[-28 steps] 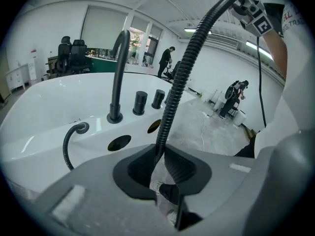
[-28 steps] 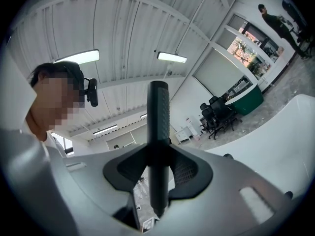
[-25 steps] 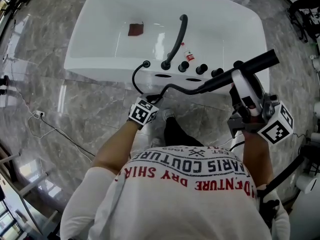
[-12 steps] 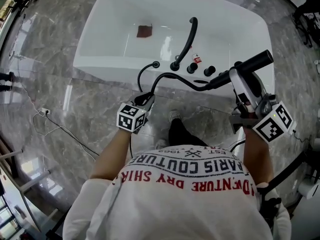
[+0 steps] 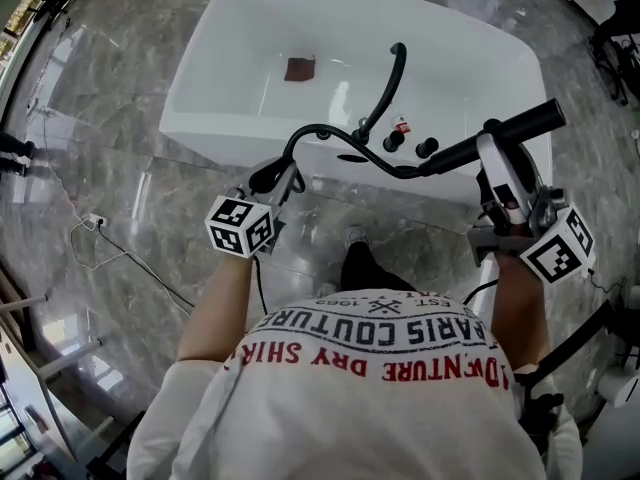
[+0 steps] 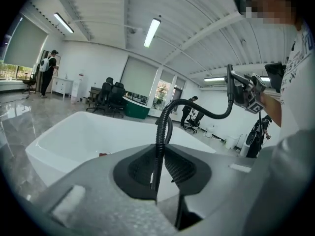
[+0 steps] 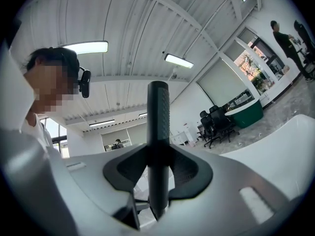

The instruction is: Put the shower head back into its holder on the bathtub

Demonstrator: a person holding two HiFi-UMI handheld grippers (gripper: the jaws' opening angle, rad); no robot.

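Black hose [image 5: 310,128] is clamped in the outstretched left gripper [image 5: 283,176]; the level right gripper [image 5: 488,148] clamps the shower head [image 5: 520,123].

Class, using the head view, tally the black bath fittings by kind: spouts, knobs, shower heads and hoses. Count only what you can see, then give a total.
Spout: 1
Knobs: 2 in view
Shower head: 1
Hose: 1
Total: 5
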